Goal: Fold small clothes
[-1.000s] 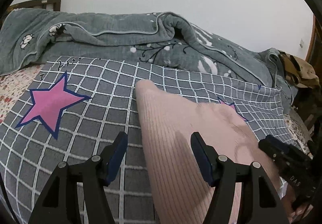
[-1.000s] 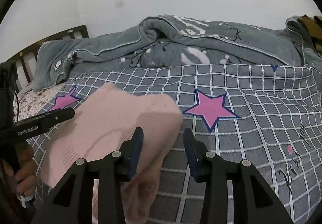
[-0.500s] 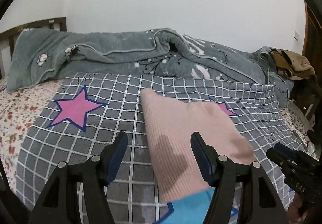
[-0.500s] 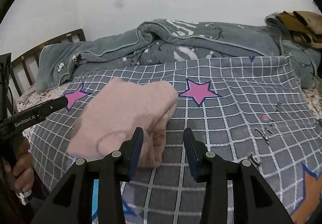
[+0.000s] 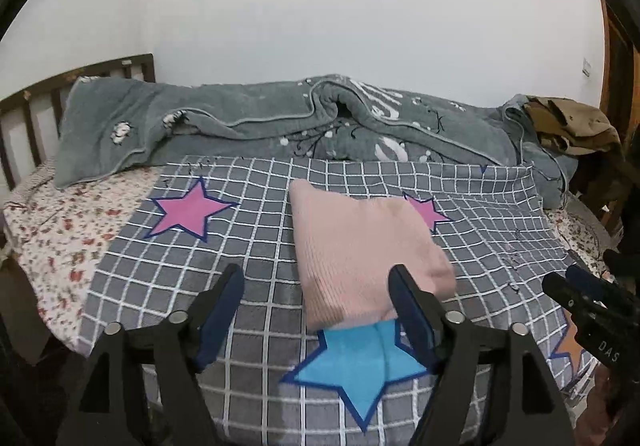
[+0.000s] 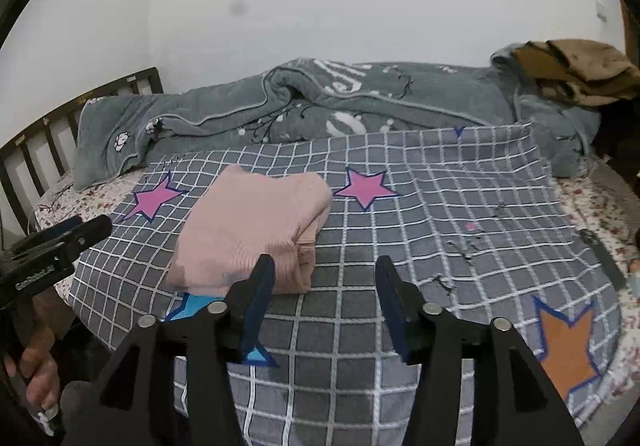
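Note:
A pink ribbed garment (image 5: pixel 360 250) lies folded into a compact rectangle on the grey checked cloth (image 5: pixel 256 278) with stars. It also shows in the right wrist view (image 6: pixel 256 230), left of centre. My left gripper (image 5: pixel 316 286) is open and empty, held back above the cloth's near edge, short of the garment. My right gripper (image 6: pixel 326 282) is open and empty, just right of the garment's near end. Each gripper shows at the edge of the other's view: the right one (image 5: pixel 588 298) and the left one (image 6: pixel 60 242).
A rumpled grey-green blanket (image 5: pixel 280 125) lies along the back of the bed against the white wall. A brown garment (image 5: pixel 572 125) is heaped at the back right. A wooden headboard (image 5: pixel 24 113) stands at the left. A floral sheet (image 5: pixel 60 230) shows beside the checked cloth.
Both grippers have pulled back and up from the pink garment, which now lies farther off. The garment itself stays folded in place. Both stay open.

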Available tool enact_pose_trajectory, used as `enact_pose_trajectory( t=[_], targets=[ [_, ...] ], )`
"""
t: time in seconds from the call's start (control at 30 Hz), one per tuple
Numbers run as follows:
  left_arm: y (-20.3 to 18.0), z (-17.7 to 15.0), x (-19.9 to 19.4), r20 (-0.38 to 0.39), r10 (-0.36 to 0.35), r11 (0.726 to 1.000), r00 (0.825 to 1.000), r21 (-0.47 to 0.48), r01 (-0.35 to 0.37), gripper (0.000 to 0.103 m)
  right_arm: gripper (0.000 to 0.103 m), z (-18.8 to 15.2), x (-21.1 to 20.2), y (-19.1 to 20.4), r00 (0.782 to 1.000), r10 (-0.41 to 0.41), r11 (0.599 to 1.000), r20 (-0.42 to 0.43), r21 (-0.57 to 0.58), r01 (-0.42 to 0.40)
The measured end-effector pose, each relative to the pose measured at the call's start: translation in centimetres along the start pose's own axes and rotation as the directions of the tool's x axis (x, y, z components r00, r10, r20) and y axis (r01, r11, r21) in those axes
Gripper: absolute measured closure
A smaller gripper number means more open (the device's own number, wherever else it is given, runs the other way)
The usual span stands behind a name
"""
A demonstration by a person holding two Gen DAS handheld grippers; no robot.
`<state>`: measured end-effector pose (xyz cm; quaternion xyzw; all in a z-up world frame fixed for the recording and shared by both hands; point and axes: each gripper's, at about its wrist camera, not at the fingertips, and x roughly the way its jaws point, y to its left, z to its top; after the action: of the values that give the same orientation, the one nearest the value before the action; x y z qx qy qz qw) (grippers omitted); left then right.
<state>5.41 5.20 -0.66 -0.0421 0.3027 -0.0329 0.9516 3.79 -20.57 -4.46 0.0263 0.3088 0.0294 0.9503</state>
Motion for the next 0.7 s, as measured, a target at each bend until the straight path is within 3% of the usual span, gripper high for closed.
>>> enact_pose_trajectory(
  t=[0.17, 0.23, 0.33, 0.7],
  targets=[
    [-0.2, -0.3, -3.1, -0.013, 0.02, 1.0, 1.0, -0.02, -0.02, 0.021, 0.03, -0.2, -3.9, -0.4, 1.0, -0.003, 1.0, 0.027, 0.011, 0.003],
    [-0.1, -0.5, -4.3, -0.014, 0.029, 0.999, 0.999, -0.029, -0.029, 0.019, 0.012, -0.4, -5.3, -0.5, 0.999, -0.015, 1.0, 0.032, 0.01, 0.015],
    [-0.3, -0.8, -6.0, -0.008, 0.042, 0.998, 0.999, -0.035, -0.042, 0.016, 0.004, -0.6, -7.3, -0.5, 0.998, -0.023, 1.0, 0.061, -0.009, 0.023],
    [-1.5, -1.3, -9.2, 0.031, 0.047, 0.999, 0.998, -0.02, -0.046, 0.015, 0.001, -0.6, -11.2, -1.2, 0.995, -0.016, 1.0, 0.096, 0.003, 0.016]
  ],
)
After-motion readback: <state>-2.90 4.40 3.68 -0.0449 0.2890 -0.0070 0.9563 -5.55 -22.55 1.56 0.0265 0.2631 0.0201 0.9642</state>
